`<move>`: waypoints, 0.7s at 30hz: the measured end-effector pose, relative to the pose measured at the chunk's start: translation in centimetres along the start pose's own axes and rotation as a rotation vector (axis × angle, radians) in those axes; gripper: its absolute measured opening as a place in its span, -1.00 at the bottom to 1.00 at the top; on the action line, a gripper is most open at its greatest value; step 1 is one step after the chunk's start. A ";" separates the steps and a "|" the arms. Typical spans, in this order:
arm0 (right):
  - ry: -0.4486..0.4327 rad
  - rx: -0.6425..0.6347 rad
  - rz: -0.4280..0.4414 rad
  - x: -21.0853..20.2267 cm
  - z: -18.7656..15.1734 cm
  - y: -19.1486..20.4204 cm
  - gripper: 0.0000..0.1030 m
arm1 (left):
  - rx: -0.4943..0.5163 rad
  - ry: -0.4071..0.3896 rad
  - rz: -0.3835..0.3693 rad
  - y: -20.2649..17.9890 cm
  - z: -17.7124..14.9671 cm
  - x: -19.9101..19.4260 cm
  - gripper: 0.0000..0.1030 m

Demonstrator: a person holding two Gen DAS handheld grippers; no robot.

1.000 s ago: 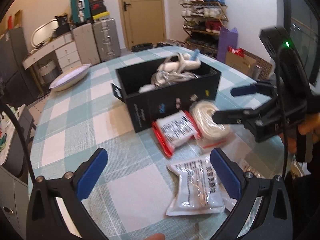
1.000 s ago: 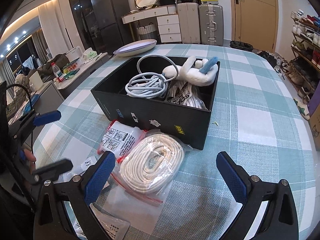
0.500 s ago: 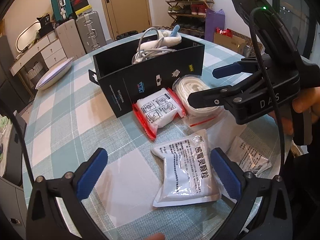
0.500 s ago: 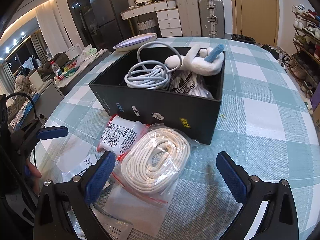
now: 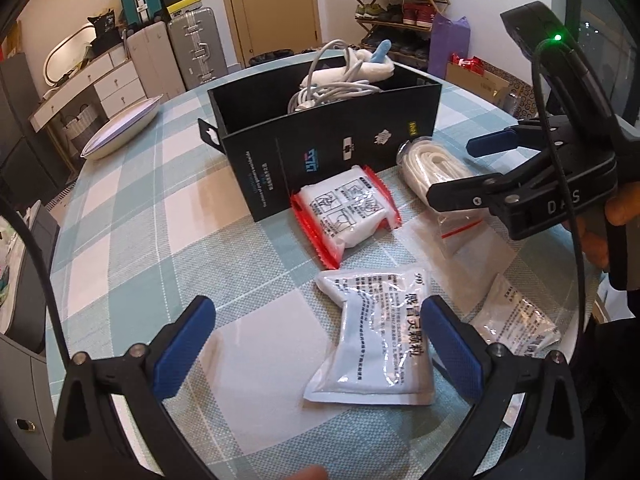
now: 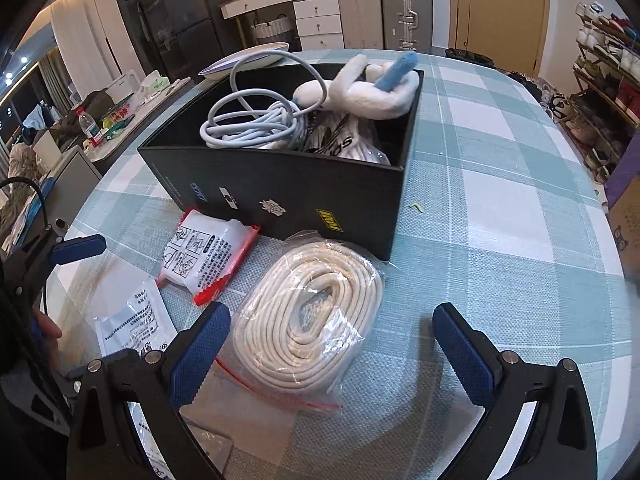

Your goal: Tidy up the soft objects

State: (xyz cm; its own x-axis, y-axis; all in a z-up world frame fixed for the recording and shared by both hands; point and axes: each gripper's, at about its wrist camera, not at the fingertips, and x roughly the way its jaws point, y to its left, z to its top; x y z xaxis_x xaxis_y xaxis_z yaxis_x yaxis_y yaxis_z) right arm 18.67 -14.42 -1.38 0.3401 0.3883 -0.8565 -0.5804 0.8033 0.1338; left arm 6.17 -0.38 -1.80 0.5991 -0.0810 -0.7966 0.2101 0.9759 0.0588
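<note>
Cable (image 6: 256, 128), plush (image 6: 360, 92) in box (image 6: 280, 184); rope coil (image 6: 312, 316), packets (image 6: 204, 256) before box on table (image 6: 500, 220).

Both grippers hover with fingers spread wide, holding nothing. The left gripper (image 5: 320, 348) points forward and down, blue pads facing inward. The right gripper (image 6: 332, 352) hangs likewise, angled down; a hand (image 5: 618, 216) grips its handle.

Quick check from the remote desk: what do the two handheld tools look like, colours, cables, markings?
Both are black plastic frames with silver bolts and two fingers faced in textured blue pads. The left tool and right tool match. From the left camera, the right tool's body reads "DAS", carries a black camera housing with a green light, and a black cable.
</note>
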 end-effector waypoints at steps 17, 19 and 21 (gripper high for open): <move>0.005 -0.005 -0.008 0.3 -0.6 -0.3 0.98 | 0.039 0.059 -0.040 -0.8 -0.4 1.1 0.95; 0.005 -0.024 -0.024 0.2 -0.7 -0.3 0.98 | 0.043 0.060 -0.047 -0.8 -0.4 1.1 0.89; 0.010 -0.037 -0.034 0.2 -0.8 -0.2 0.97 | 0.046 0.065 -0.053 -0.9 -0.5 1.2 0.83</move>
State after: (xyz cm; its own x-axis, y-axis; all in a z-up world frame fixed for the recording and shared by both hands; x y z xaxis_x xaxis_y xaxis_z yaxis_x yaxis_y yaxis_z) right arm 18.25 -14.82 -1.97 0.3526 0.3566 -0.8652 -0.5957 0.7985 0.0864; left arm 6.32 -1.28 -3.05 0.5353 -0.1176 -0.8364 0.2765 0.9601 0.0420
